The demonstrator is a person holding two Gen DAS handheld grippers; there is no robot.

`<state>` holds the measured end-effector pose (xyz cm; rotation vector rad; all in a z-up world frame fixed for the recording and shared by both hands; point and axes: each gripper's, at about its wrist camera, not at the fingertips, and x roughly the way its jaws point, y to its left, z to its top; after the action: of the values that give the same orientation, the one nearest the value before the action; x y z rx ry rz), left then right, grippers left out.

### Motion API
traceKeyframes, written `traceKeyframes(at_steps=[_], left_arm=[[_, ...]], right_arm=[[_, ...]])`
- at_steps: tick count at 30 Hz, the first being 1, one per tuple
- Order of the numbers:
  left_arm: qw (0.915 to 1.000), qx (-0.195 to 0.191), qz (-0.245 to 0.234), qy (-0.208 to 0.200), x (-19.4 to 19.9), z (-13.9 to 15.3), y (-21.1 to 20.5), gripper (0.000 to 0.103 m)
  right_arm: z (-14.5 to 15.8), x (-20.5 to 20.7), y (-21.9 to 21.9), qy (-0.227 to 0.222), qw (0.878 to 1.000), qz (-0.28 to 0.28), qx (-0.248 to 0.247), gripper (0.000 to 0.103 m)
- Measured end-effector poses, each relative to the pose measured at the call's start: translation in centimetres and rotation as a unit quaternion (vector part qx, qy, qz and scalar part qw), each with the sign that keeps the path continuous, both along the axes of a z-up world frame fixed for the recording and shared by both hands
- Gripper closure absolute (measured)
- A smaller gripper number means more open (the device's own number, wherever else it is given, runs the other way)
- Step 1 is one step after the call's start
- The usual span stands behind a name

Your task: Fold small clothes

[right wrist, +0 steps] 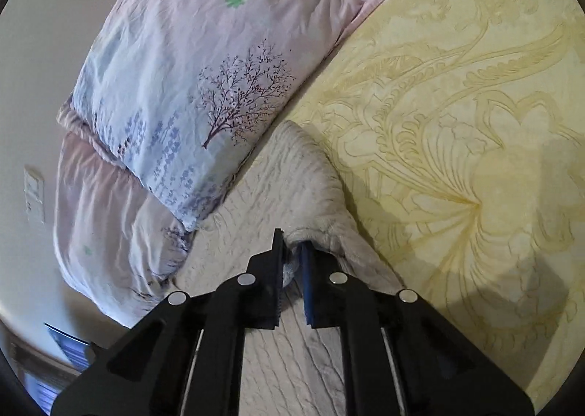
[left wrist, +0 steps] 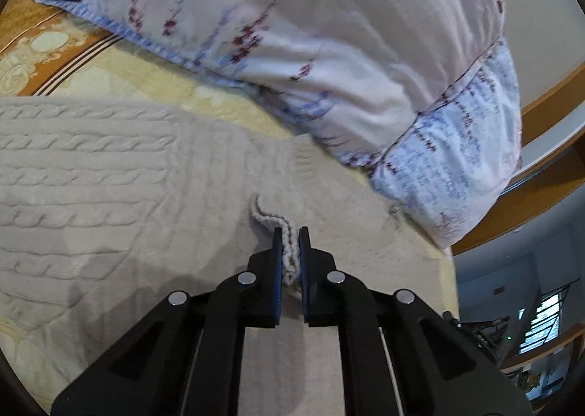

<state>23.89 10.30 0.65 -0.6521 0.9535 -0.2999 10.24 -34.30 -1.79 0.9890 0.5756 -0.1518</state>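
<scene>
A cream cable-knit sweater (left wrist: 91,178) lies spread on the bed. In the left wrist view my left gripper (left wrist: 290,237) is shut on a raised, ribbed edge of the sweater (left wrist: 270,220), pinched between the pads. In the right wrist view the same sweater (right wrist: 292,174) runs up toward the pillows, and my right gripper (right wrist: 292,238) is shut on a bunched fold of the sweater (right wrist: 314,233) near its right edge. Both grippers sit low over the fabric.
Stacked floral pillows (left wrist: 310,32) lie just beyond the sweater, seen in the right wrist view as pillows (right wrist: 175,87) to the left. A yellow patterned bedspread (right wrist: 457,105) covers the bed to the right. The bed's edge and a wooden frame (left wrist: 541,116) are at the right.
</scene>
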Motion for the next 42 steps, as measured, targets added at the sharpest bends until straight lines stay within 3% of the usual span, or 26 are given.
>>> traceKeyframes(at_steps=[3, 7, 8, 10, 12, 14, 16, 21, 27, 34, 37, 39, 42], left_arm=[[0.9996, 0.008, -0.004, 0.028, -0.4, -1.2, 0.0, 0.095], [0.9995, 0.022, -0.002, 0.022, -1.3, -1.1, 0.0, 0.092], [0.9995, 0.024, 0.0, 0.022, -1.5, -1.0, 0.2, 0.087], [0.9998, 0.012, 0.002, 0.018, -2.2, -0.7, 0.9, 0.071], [1.0, 0.002, 0.006, 0.003, -3.8, 0.2, 2.3, 0.048], [0.9997, -0.006, 0.018, -0.013, -5.8, 1.0, 4.1, 0.034], [0.9988, -0.015, 0.04, -0.026, -7.9, 1.5, 6.2, 0.031], [0.9848, -0.031, 0.166, -0.039, -13.9, 1.7, 15.3, 0.033], [0.9537, -0.042, 0.298, -0.005, -17.1, -0.1, 23.4, 0.046], [0.9257, -0.114, 0.361, -0.003, -17.0, -2.3, 27.4, 0.061], [0.9191, -0.128, 0.373, -0.003, -16.8, -2.8, 28.4, 0.07], [0.9153, -0.139, 0.378, 0.0, -16.6, -3.4, 28.9, 0.085], [0.9112, -0.147, 0.385, 0.006, -16.5, -4.0, 29.6, 0.096]], right_arm=[[-0.2, -0.3, 0.5, 0.022, 0.999, -0.011, -0.028, 0.095], [-0.3, 0.2, 1.2, 0.055, 0.996, -0.013, -0.066, 0.094], [-0.2, 0.3, 1.4, 0.062, 0.995, -0.011, -0.075, 0.094], [0.3, -0.1, 1.9, 0.071, 0.993, -0.013, -0.097, 0.085], [0.8, -0.7, 2.5, 0.063, 0.992, -0.006, -0.109, 0.054], [1.1, -1.2, 3.2, 0.053, 0.992, 0.0, -0.117, 0.036], [1.4, -1.5, 4.2, 0.045, 0.99, 0.009, -0.134, 0.028], [1.2, -1.5, 5.6, 0.007, 0.989, 0.04, -0.144, 0.025], [0.9, -1.3, 5.4, 0.002, 0.991, 0.052, -0.126, 0.023], [0.7, -1.2, 5.6, -0.002, 0.99, 0.061, -0.125, 0.019], [0.7, -1.1, 5.8, -0.003, 0.99, 0.067, -0.127, 0.017], [0.7, -1.1, 6.0, -0.004, 0.989, 0.071, -0.128, 0.016], [0.7, -1.0, 6.0, -0.007, 0.989, 0.076, -0.126, 0.016]])
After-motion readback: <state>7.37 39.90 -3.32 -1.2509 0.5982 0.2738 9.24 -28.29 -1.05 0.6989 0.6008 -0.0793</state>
